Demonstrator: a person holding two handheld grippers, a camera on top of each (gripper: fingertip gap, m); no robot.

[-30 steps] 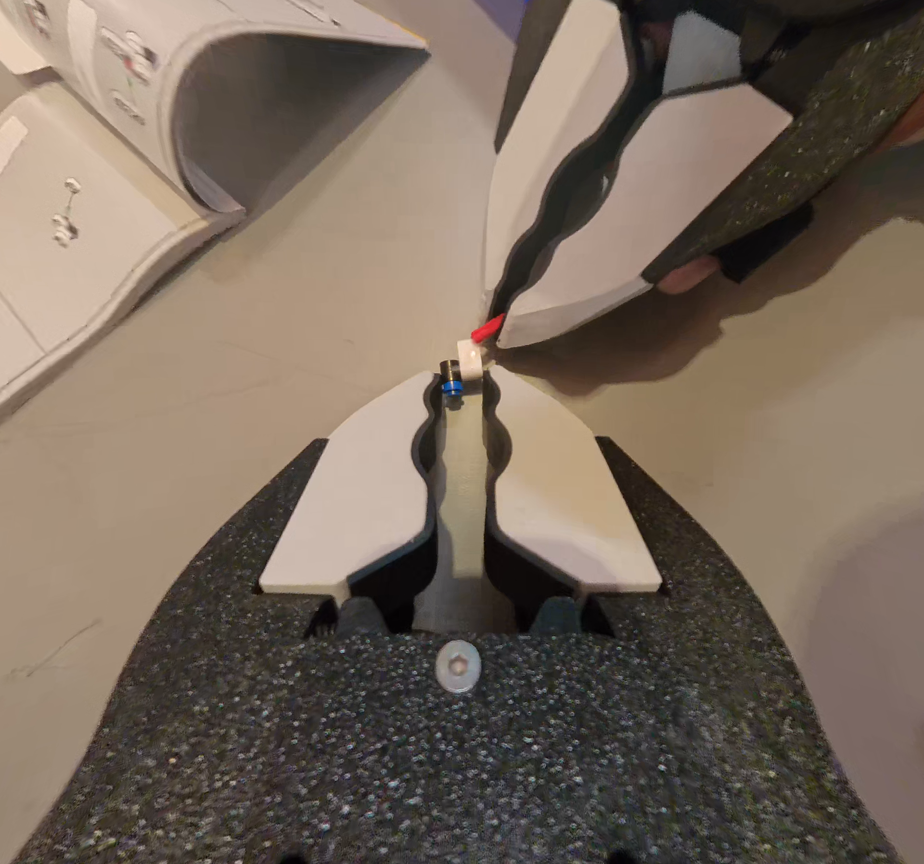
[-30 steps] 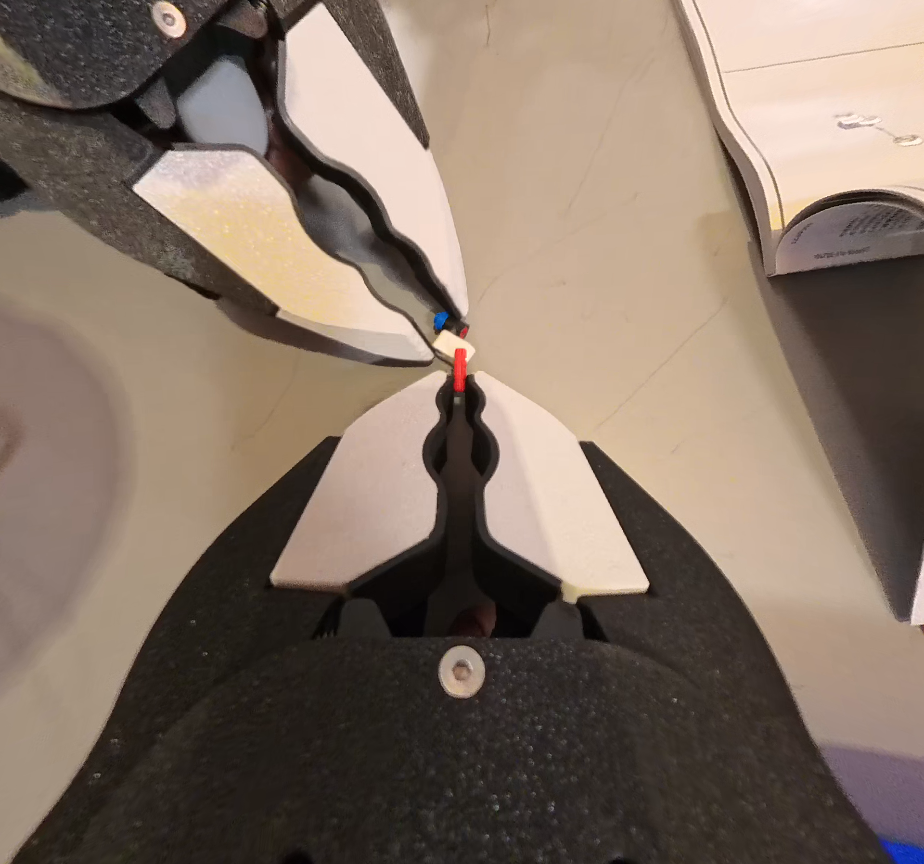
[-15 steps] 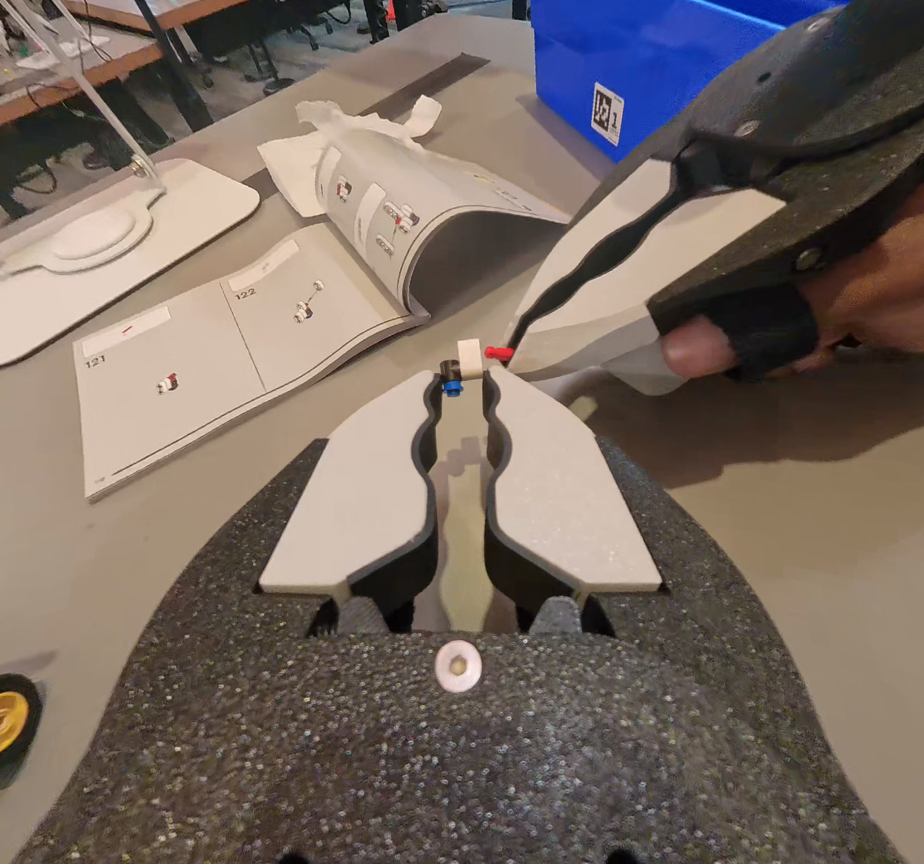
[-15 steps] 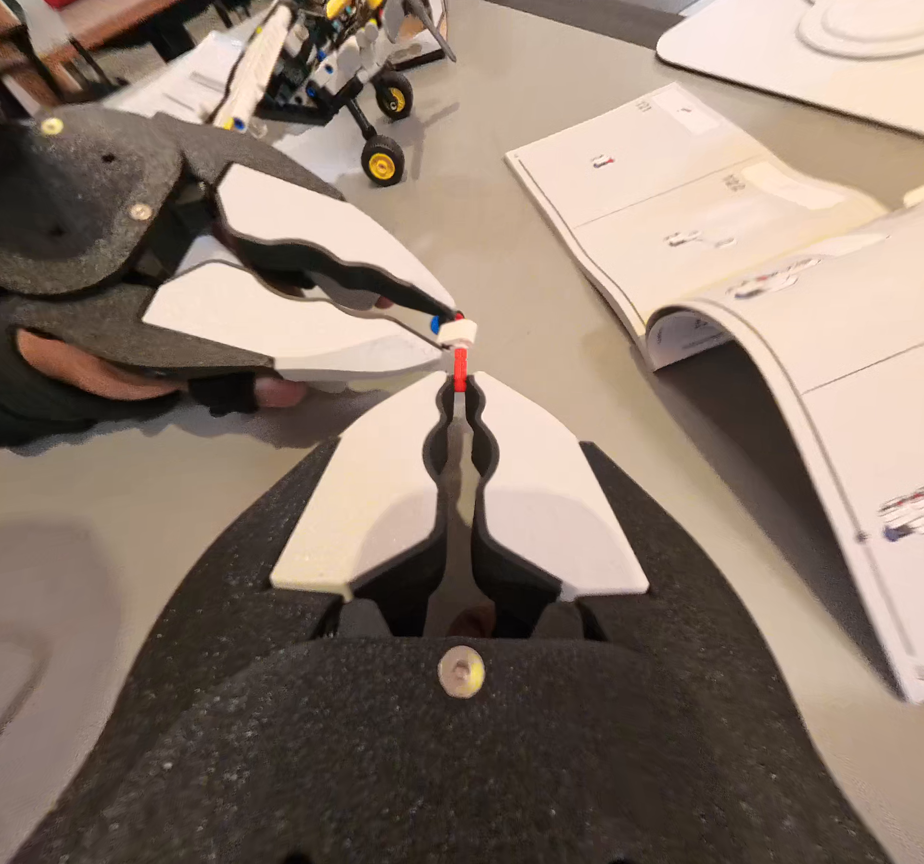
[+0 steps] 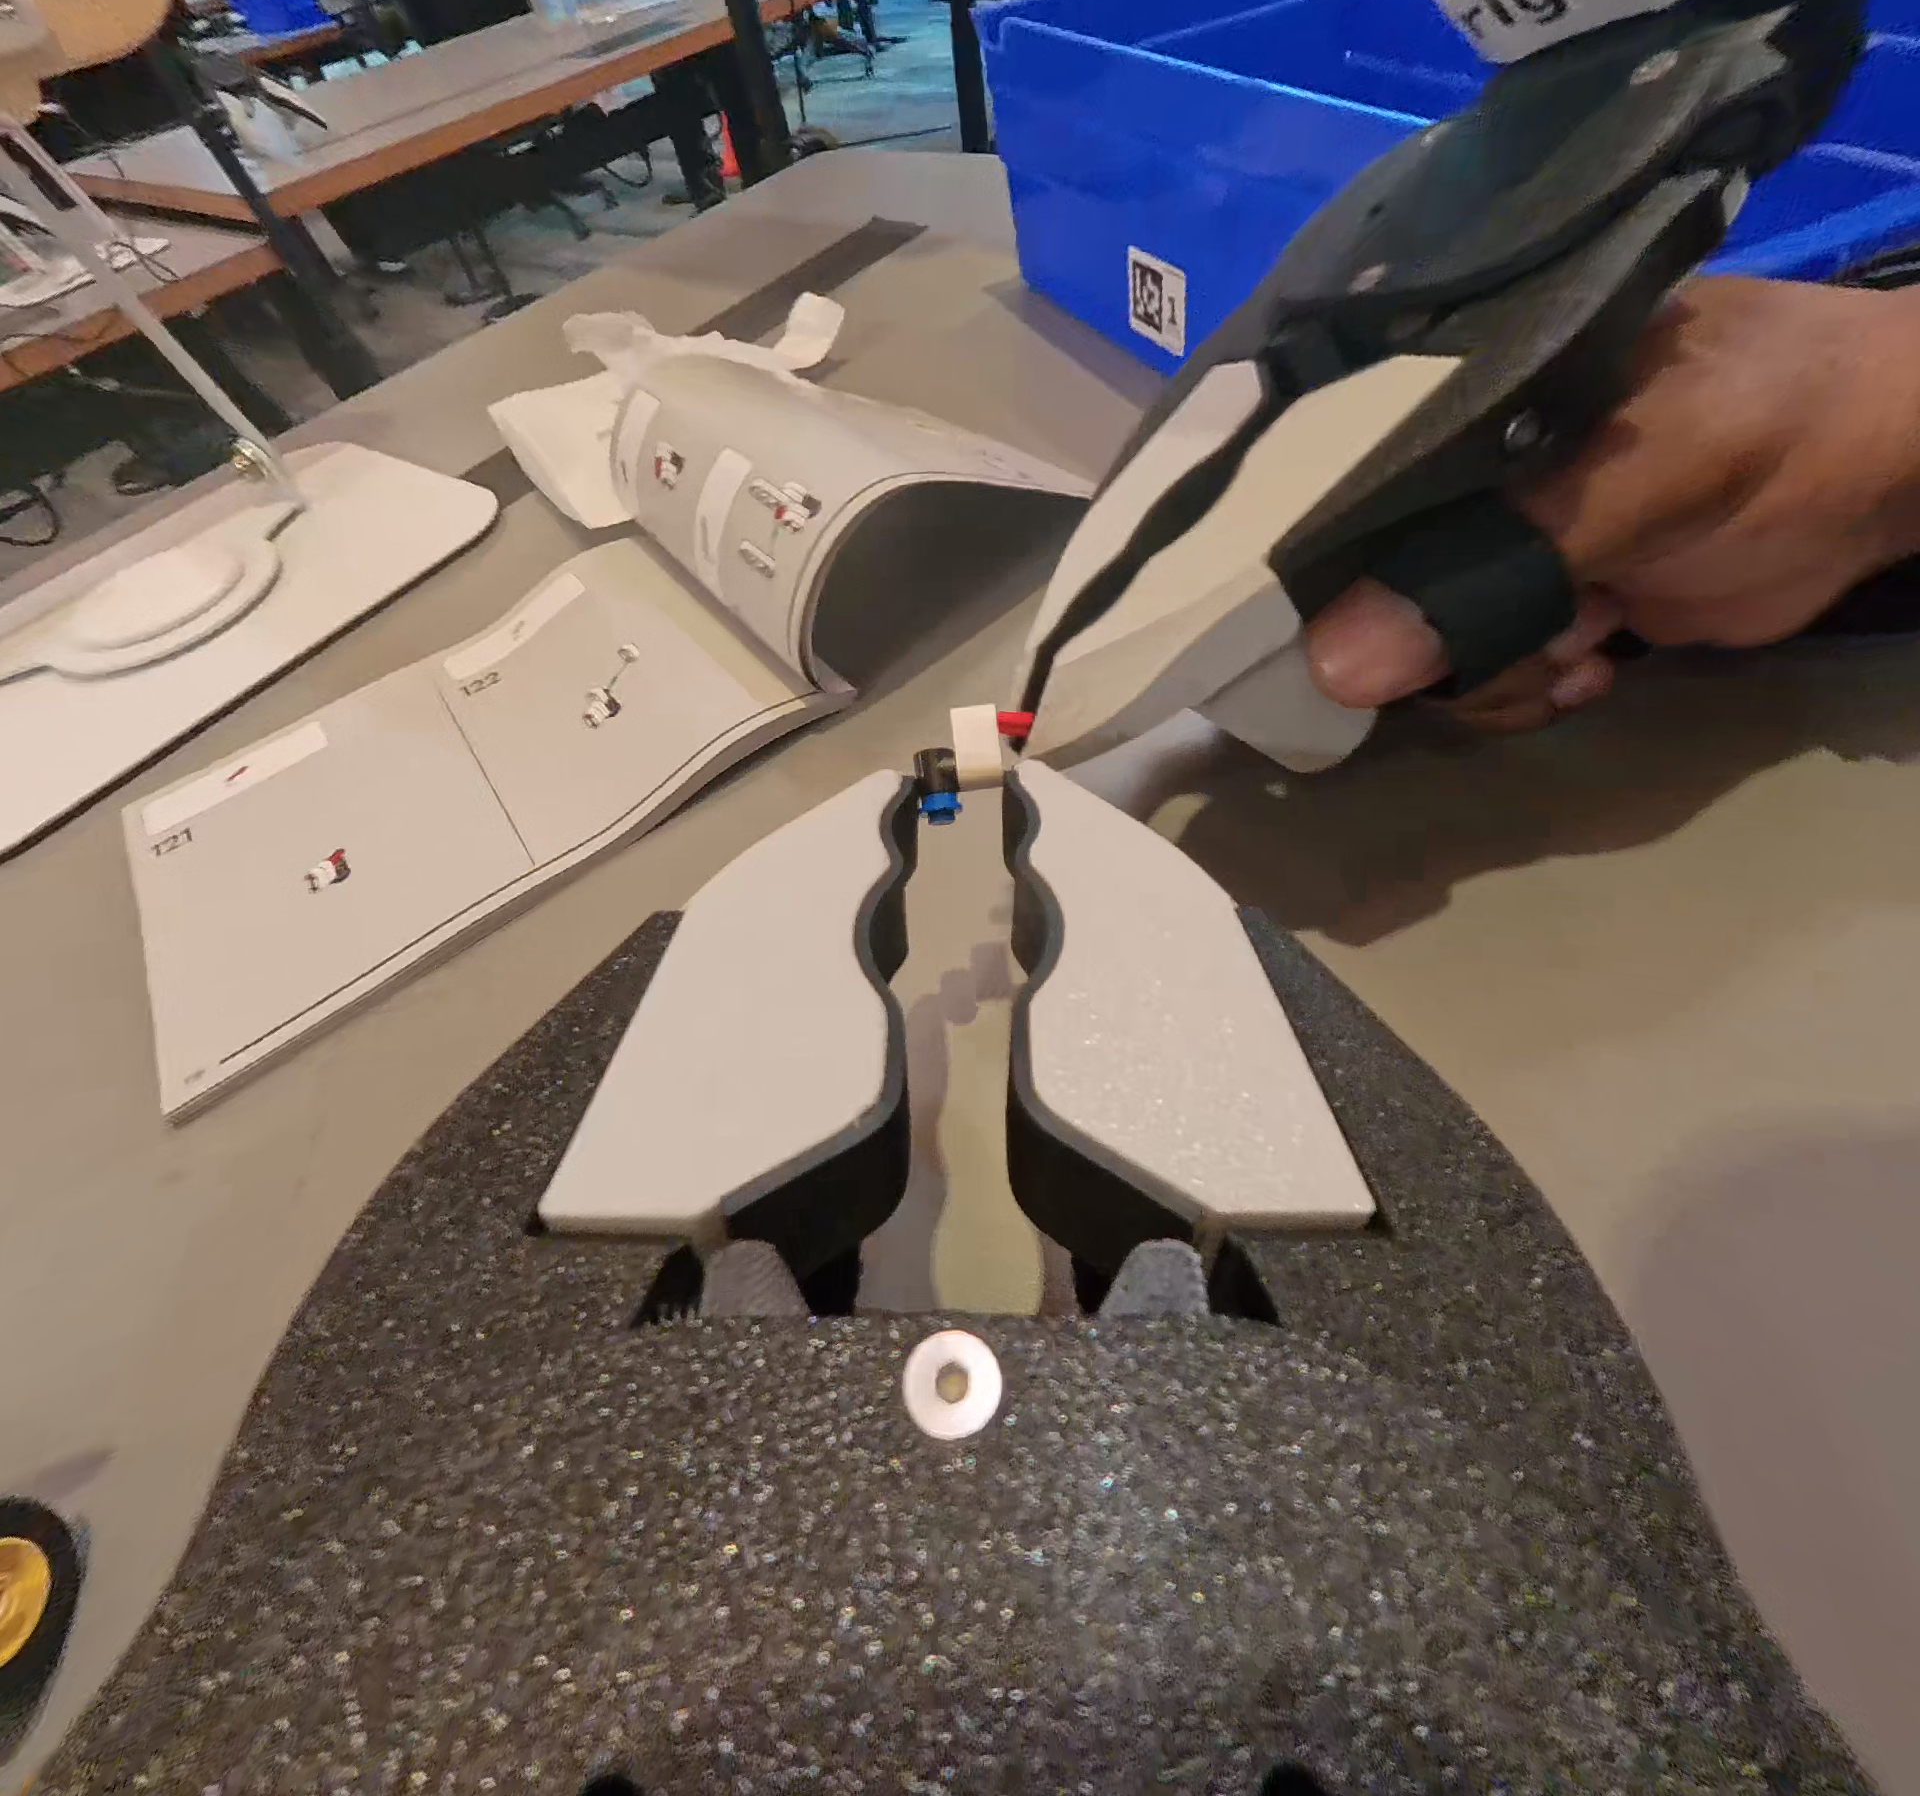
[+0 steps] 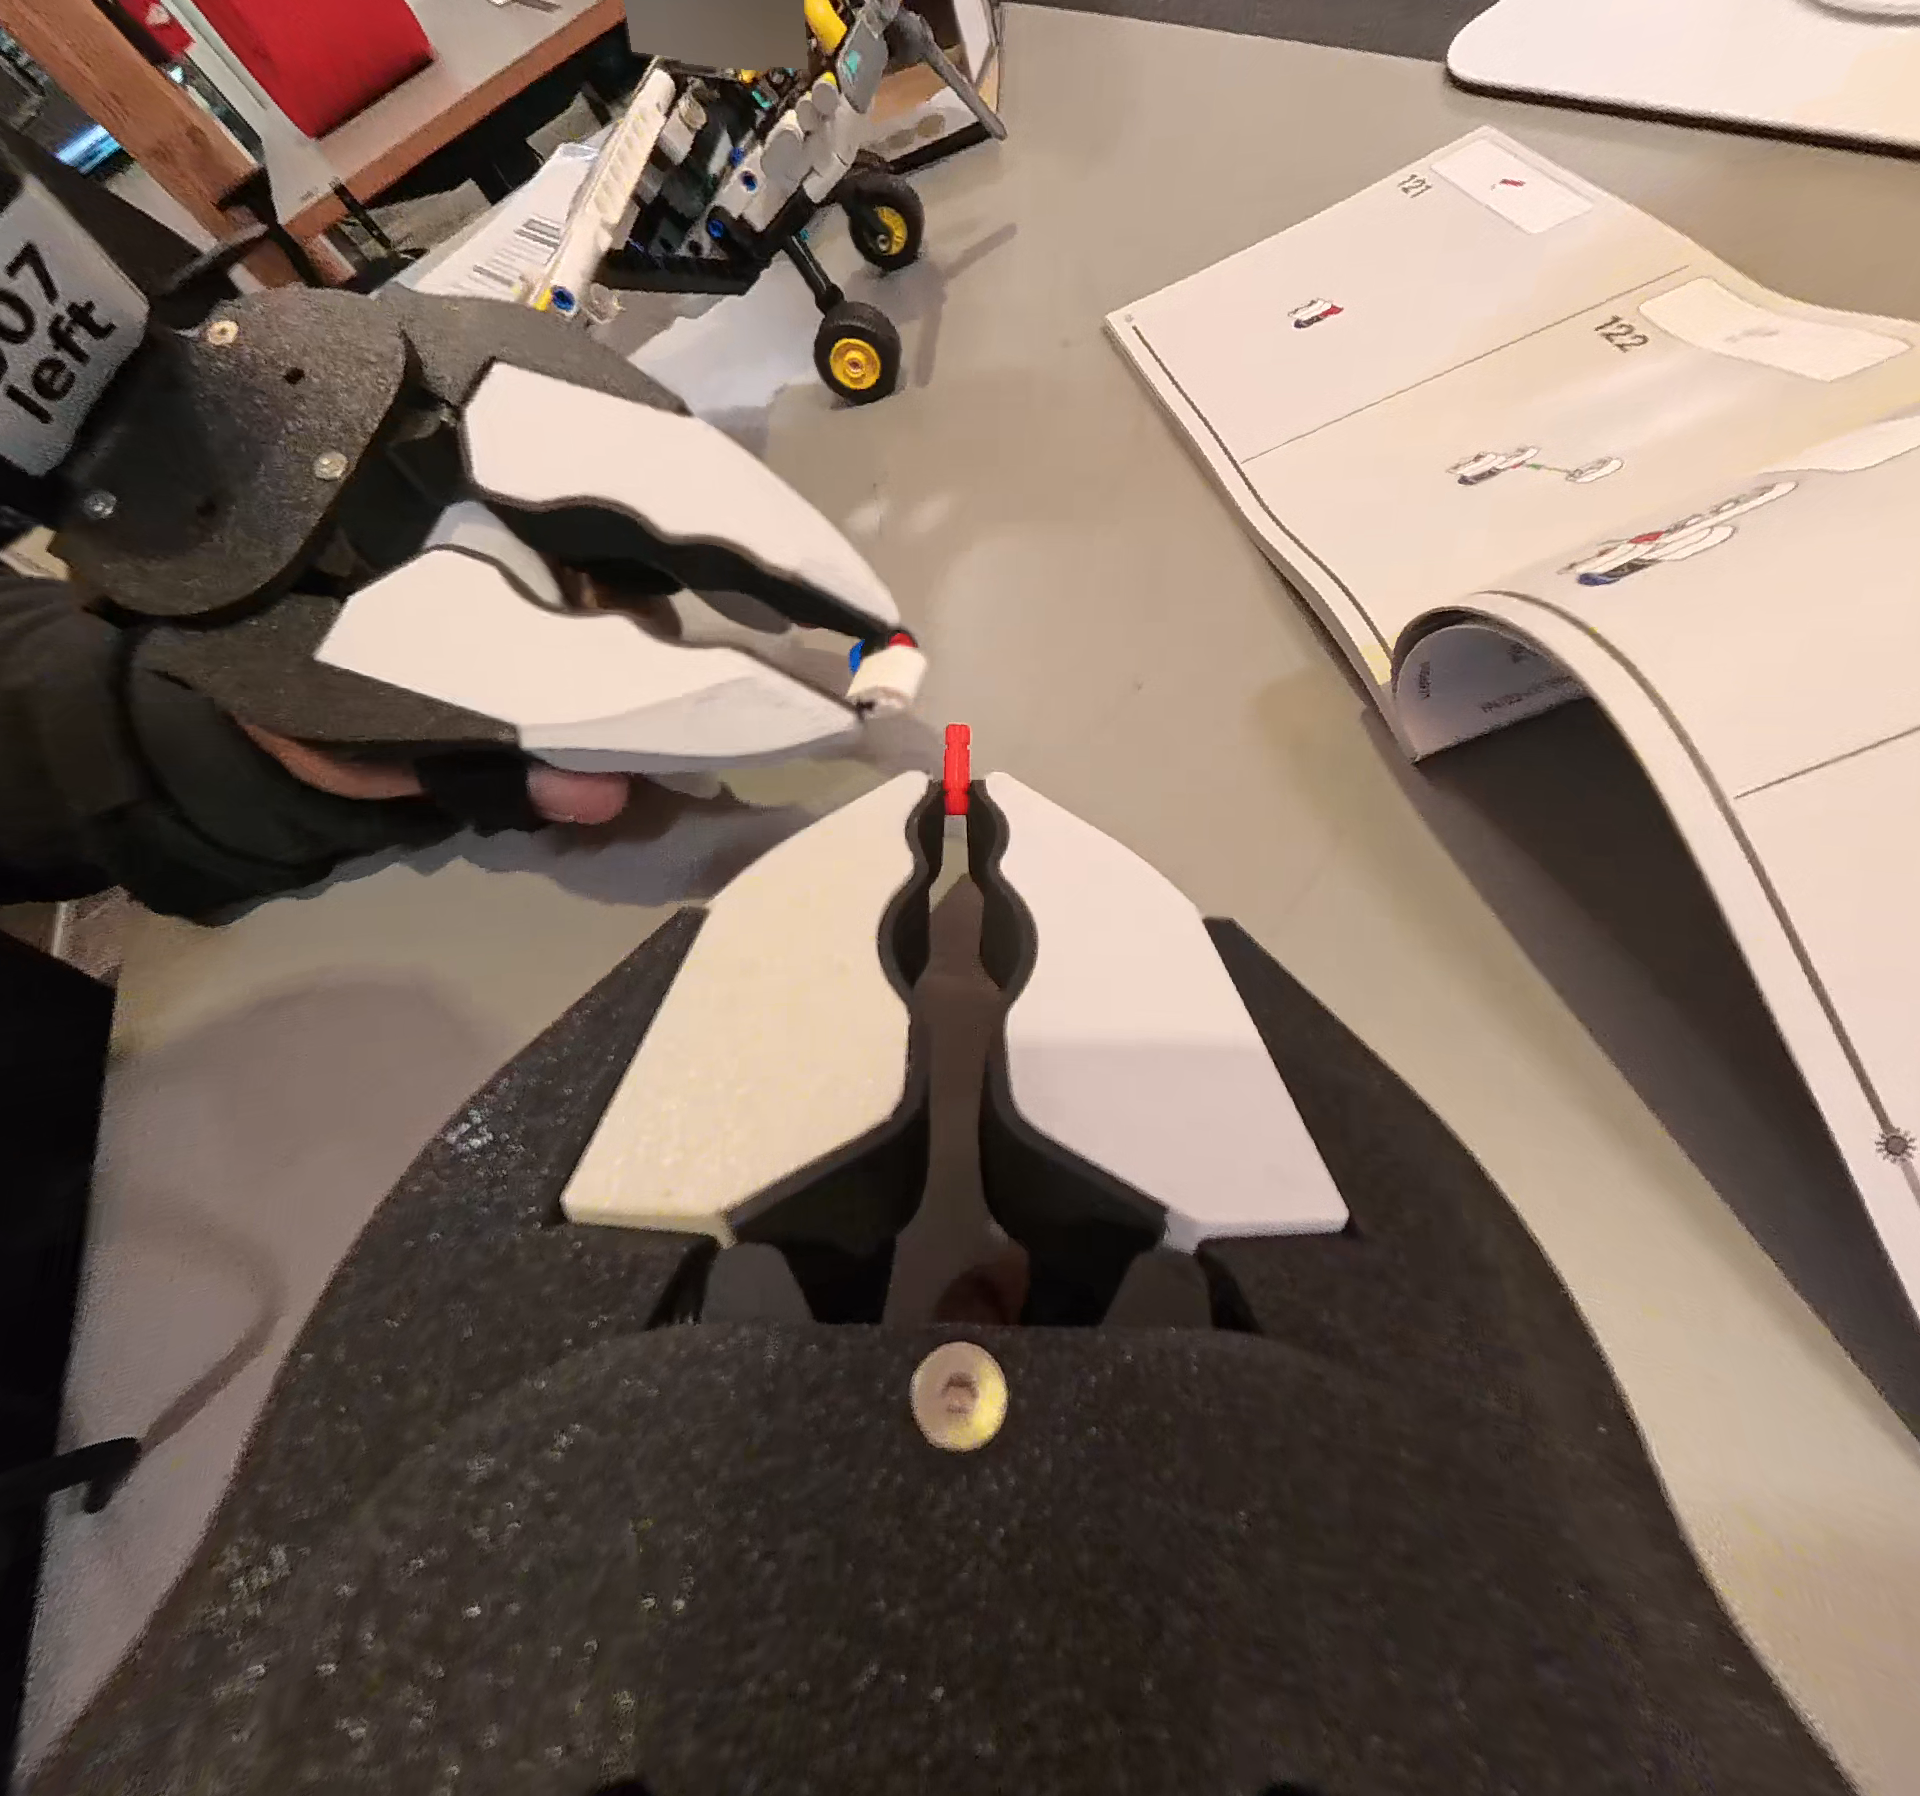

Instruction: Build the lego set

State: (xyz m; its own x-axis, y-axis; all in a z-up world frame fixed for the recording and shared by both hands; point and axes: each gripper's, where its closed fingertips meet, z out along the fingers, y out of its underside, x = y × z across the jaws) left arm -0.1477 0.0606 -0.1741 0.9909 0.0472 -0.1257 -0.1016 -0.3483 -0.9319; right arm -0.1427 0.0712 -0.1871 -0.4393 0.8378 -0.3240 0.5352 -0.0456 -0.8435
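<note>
We see the left gripper (image 5: 961,778) clamped on a small white-and-black piece (image 5: 961,759), the right gripper (image 6: 957,790) pinching a red pin (image 6: 956,767), and beyond it a blue bin (image 5: 1195,136), contents hidden.

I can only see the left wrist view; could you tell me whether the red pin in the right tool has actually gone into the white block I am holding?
Observer: No. From the right wrist view, the red pin stands apart from the white block, with bare table between them.
Operator: Thank you. Is the pin gripped firmly?
Observer: The right tool is shut on the pin's lower end; the rest sticks out past the tips.
Operator: Is anything behind my left tool?
Observer: Yes, a brick-built vehicle with yellow-hubbed wheels stands on the table beyond the left tool, out of your view.
</note>
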